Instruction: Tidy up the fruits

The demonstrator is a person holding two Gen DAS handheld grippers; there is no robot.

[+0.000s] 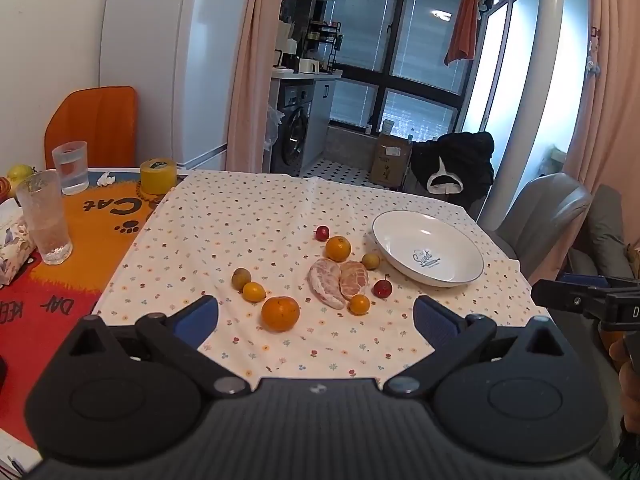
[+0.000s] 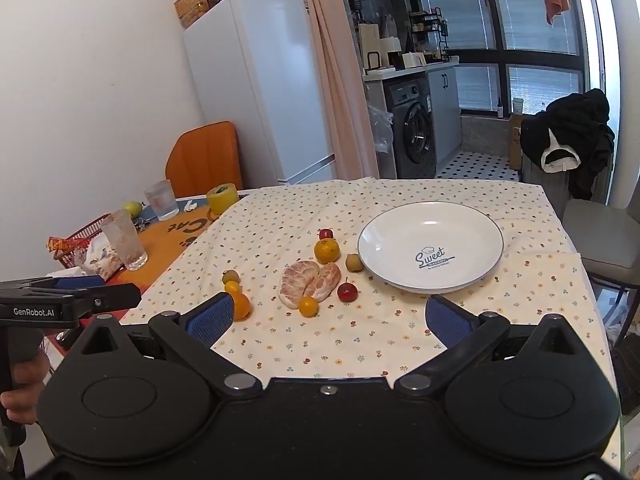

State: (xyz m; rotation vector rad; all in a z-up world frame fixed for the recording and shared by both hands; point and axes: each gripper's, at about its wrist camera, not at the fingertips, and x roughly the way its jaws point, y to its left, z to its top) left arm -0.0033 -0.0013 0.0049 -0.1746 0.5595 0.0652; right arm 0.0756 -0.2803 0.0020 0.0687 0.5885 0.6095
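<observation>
Your left gripper [image 1: 316, 320] and right gripper [image 2: 328, 320] are black, with blue fingertip pads [image 2: 210, 320], silver pivot screws and white "GenRobot.AI" lettering.

In the right wrist view a blue pad [image 2: 210, 322] hides half of the near orange [image 2: 241, 306]. The other gripper [image 2: 68, 296] is cut by the left edge, as is the hand [image 2: 20, 396] under it. Small print under "Sweet" on the plate [image 2: 472, 272] is too fine to read. In the left wrist view a tissue box [image 1: 12, 240] runs off the frame.
</observation>
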